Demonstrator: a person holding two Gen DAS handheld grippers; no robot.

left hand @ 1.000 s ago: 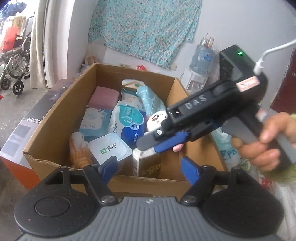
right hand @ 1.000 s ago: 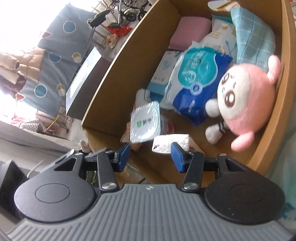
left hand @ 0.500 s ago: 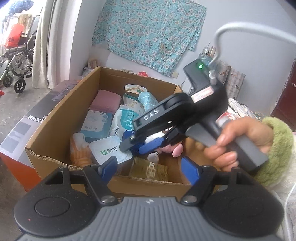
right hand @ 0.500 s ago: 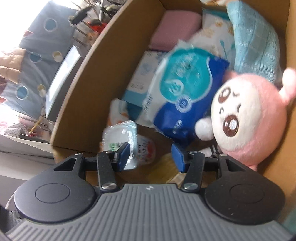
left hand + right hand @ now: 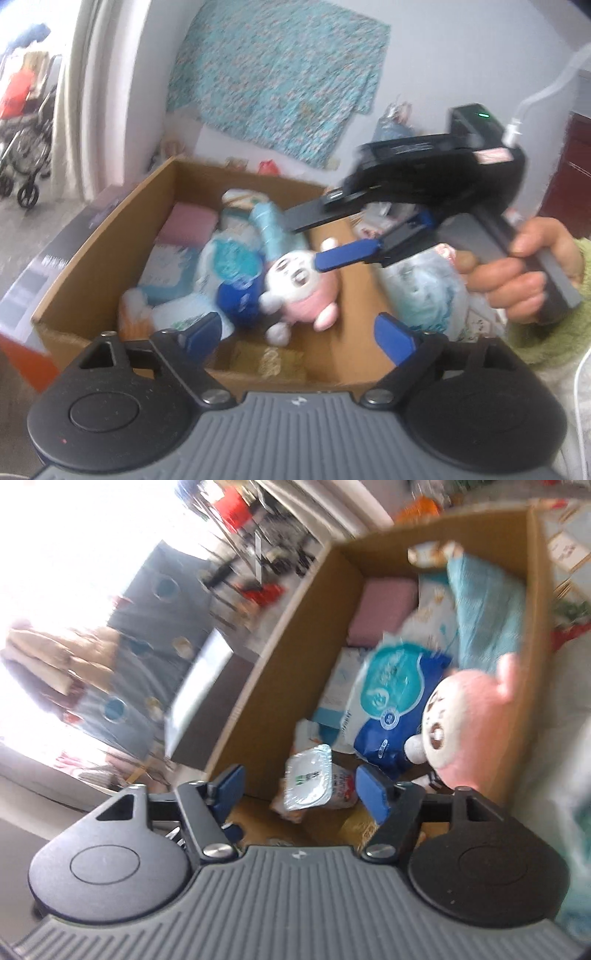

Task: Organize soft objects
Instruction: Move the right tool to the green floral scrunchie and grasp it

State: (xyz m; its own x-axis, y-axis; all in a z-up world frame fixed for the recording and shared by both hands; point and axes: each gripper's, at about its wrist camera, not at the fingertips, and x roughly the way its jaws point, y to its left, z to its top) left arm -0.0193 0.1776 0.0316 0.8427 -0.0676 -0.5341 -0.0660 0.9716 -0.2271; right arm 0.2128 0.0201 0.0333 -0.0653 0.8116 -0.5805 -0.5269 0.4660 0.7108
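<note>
We find the left gripper (image 5: 295, 334) with its blue-padded jaws spread wide, having just opened further, nothing between them; it hangs at the near rim of the open brown cardboard box (image 5: 110, 236), angled down into it. The right gripper (image 5: 301, 788) stands with jaws parted and empty too, also just opened wider, its blue pads apart above the box's near corner. In the left wrist view we see that right gripper (image 5: 314, 236) from the side, raised above the box's right wall, one black finger over one blue-tipped finger, pointing left and slightly down; a hand (image 5: 524, 273) in a fuzzy green sleeve (image 5: 554, 332) grips its grey handle, and a white cable runs from its back. Below those fingers the pink and white round plush toy (image 5: 299, 288) lies loose inside the box against the right wall, face up, touched by neither gripper. Beside it we note a blue and white soft plastic tissue pack (image 5: 236, 273), a rolled light-blue checked cloth (image 5: 273, 232) and a flat pink sponge-like block (image 5: 192, 225) at the far left. Only the right wrist view shows us clearly a white foil-lidded cup (image 5: 308, 779) near the front wall, and the plush toy (image 5: 469, 727) pressed to the wall. Only the left view shows a turquoise floral cloth (image 5: 280, 81) hung on the wall behind; both views are motion-blurred.
</note>
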